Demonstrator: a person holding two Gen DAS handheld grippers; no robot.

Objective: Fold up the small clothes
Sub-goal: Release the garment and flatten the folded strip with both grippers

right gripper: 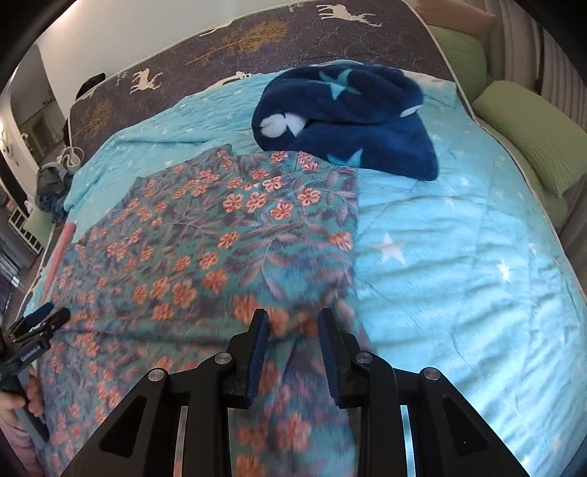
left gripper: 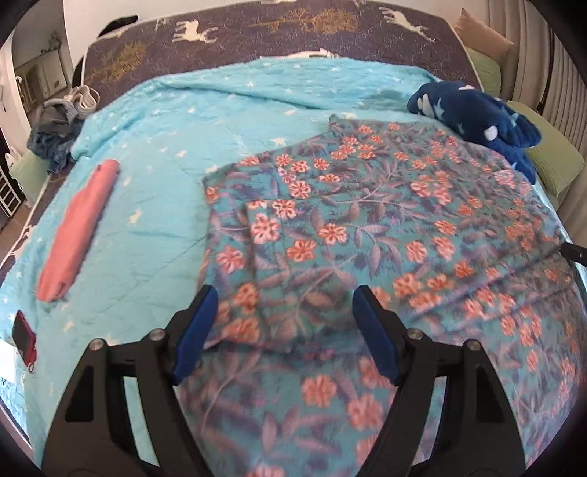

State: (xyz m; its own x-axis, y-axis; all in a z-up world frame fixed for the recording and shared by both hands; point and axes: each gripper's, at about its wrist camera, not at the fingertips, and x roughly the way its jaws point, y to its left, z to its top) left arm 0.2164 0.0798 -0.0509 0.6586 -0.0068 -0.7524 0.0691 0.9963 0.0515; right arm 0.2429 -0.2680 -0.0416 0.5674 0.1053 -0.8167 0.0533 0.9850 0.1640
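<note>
Turquoise quilt carries floral garment, navy fleece, pink roll; left tongs agape, right tongs narrowed, gripping nothing.

A bed is filling the room, its dark cover printed with white deer and gold trees showing at twelve o'clock. A pale blue quilt with white stars is lying over it, catching daylight. Green pillows are sitting at two o'clock beside ribbed curtains. A white wall is rising at eleven o'clock.
</note>
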